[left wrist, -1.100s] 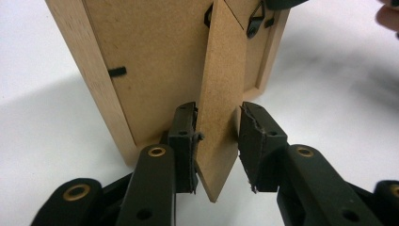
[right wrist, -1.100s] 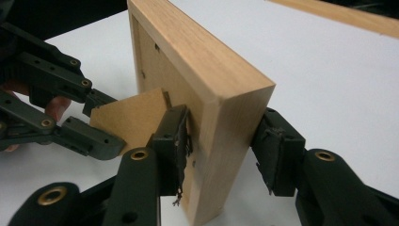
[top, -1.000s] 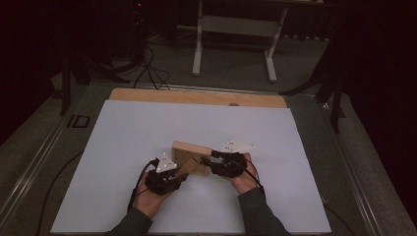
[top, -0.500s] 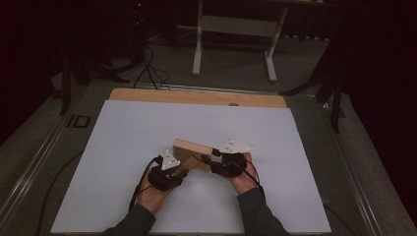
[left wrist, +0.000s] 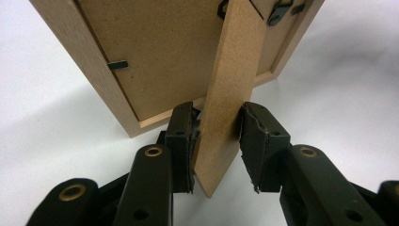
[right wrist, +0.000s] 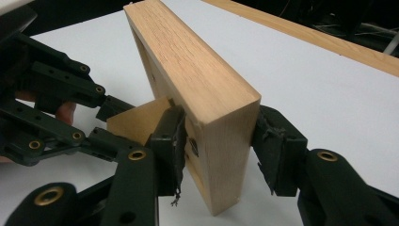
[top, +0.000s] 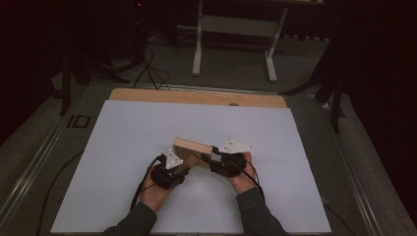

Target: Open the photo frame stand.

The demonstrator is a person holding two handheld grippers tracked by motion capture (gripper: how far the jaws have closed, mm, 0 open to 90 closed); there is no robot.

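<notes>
On the table (top: 295,147), near-centre and just ahead of both hands: wooden picture frame (top: 192,147), standing on edge, its back towards the person.

- Left hand-held gripper (top: 186,164): sits low behind the frame. In its own view (left wrist: 217,141) the jaws straddle the fibreboard back stand (left wrist: 230,94), which swings out from the frame's back panel (left wrist: 160,52). Jaws roughly half open. Both pads lie against the stand's two faces near its lower end, with no clear gap on either side. I read that as a light pinch on the stand.
- Right hand-held gripper (top: 211,158): on the frame's right-hand end. In its own view (right wrist: 217,150) the jaws bracket the frame's thick side rail (right wrist: 188,61). One pad is inside the back recess, the other on the outer face, and both are in contact. These jaws have just been opening a little, with the frame still between them.
- The right gripper view also catches the left hand-held gripper (right wrist: 104,121) farther off, with its tips at the back stand (right wrist: 136,123).
- Frame back: a black turn clip (left wrist: 117,65) sits on the left rail and a black hanger fitting (left wrist: 281,9) near the top edge.
- The stand's lower tip is down by the white table surface. Can't tell if it actually touches.
- Left hand (top: 155,191) and right hand (top: 243,179) come in from the near edge, with cables trailing back from both tools.
</notes>
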